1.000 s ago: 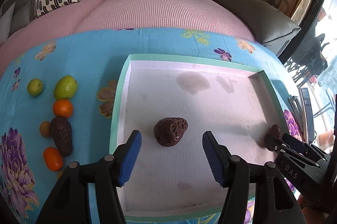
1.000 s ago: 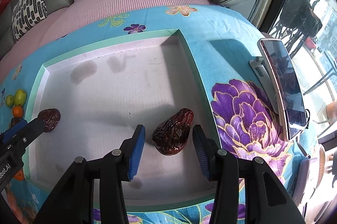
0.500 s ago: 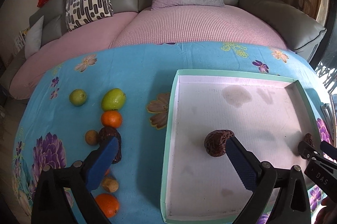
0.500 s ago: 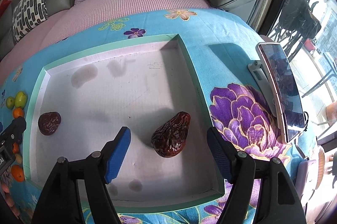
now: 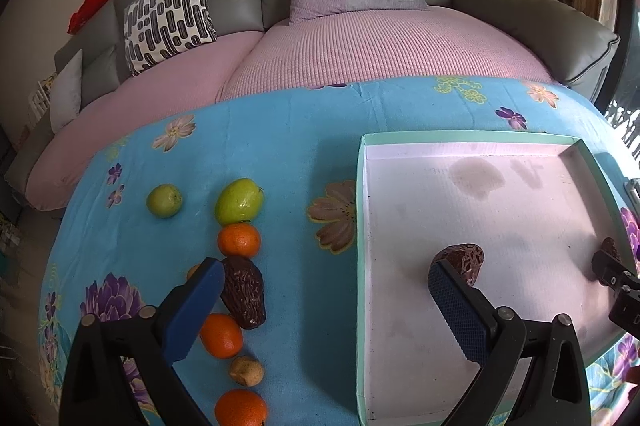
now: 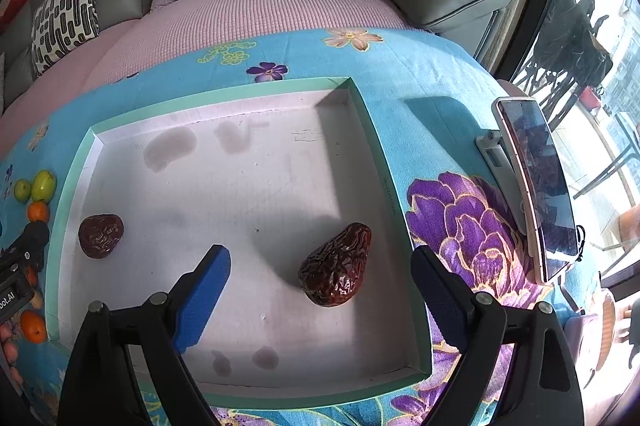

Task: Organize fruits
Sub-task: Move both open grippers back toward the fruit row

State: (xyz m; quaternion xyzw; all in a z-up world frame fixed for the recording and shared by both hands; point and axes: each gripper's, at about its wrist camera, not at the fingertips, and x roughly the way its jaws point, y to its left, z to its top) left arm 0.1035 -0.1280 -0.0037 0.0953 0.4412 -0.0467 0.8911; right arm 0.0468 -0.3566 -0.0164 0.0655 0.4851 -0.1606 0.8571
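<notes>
A shallow tray (image 5: 361, 226) (image 6: 362, 105) with a mint-green rim lies on the blue flowered cloth. Two wrinkled dark dates lie in it: a rounder one (image 5: 466, 260) (image 6: 100, 236) at its left, a larger one (image 6: 336, 266) at its right. Left of the tray stand a third date (image 5: 245, 292), oranges (image 5: 239, 240), two green fruits (image 5: 239, 201) and small brown fruits (image 5: 247, 370). My left gripper (image 5: 324, 310) is open, straddling the tray's left rim. My right gripper (image 6: 320, 290) is open above the larger date, apart from it.
A phone (image 6: 536, 185) on a stand sits on the cloth right of the tray. A grey sofa with pink covers (image 5: 360, 45) and cushions runs behind the table. A window with chairs outside is at the far right.
Both grippers have opened wide and drawn back from the dates in the tray. The left gripper has swung left, bringing the row of loose fruit into view.
</notes>
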